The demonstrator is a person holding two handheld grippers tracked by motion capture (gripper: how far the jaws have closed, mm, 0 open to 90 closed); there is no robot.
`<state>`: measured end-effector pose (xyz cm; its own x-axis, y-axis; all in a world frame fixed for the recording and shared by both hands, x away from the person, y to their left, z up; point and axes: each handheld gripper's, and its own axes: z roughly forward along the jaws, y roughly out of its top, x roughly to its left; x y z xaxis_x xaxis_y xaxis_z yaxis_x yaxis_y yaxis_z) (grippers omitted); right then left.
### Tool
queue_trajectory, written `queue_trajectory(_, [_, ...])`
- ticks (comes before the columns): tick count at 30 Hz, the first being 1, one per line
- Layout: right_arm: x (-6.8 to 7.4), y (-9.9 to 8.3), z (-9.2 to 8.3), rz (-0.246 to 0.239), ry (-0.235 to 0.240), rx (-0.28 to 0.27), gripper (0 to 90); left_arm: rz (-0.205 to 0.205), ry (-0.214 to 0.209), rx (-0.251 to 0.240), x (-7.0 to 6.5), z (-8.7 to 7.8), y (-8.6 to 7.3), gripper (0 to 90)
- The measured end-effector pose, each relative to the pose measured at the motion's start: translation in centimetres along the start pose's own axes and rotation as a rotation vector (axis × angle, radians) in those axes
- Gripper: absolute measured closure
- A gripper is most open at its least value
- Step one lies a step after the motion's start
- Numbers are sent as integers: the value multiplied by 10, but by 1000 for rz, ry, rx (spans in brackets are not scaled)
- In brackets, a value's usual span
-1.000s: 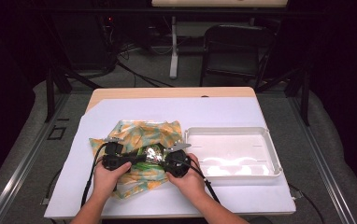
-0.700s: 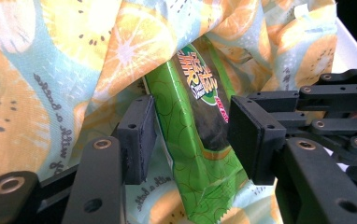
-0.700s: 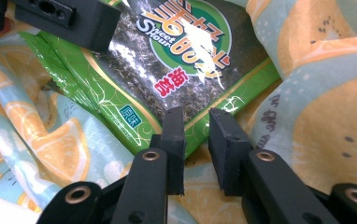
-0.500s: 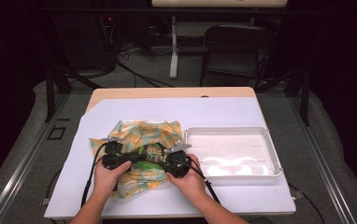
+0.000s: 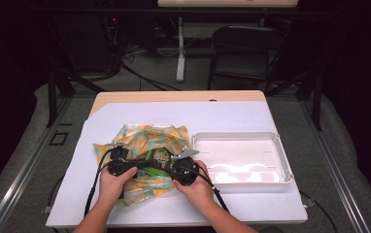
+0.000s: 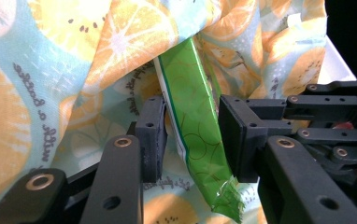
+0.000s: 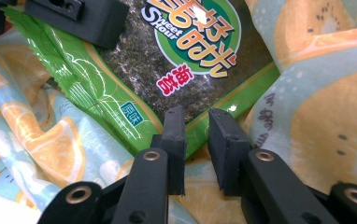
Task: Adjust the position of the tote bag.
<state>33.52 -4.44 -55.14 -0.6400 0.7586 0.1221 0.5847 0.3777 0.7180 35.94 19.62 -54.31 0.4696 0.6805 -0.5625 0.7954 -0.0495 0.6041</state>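
High view: both grippers meet over the seaweed snack packet point(image 5: 160, 159) lying on the fruit-print bag point(image 5: 147, 145), white tray point(image 5: 283, 160) to the right, bare surface point(image 5: 222, 114) beyond. Left gripper view: left gripper point(image 6: 193, 140) jaws have just been closing, packet edge running lengthwise between them, pads not yet pressing. Right gripper view: right gripper point(image 7: 196, 128) jaws apart at the packet's near edge.

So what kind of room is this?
Probably a lab or studio set up for recording. A small table covered with white paper stands in a dark room, with cables on the floor and a folding chair behind.
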Motion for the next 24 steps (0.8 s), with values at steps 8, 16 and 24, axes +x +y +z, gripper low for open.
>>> queue_trajectory(8, [1, 0, 0, -4, 0, 0, 758, -29, 8, -5, -3, -1, 0, 658])
queue_trajectory(16, [4, 0, -4, -10, 21, -10, 719, -51, 10, -4, -2, -1, 1, 681])
queue_trajectory(24, [10, 7, -28, -16, 57, -65, 694, -63, 7, -6, -1, -2, 2, 688])
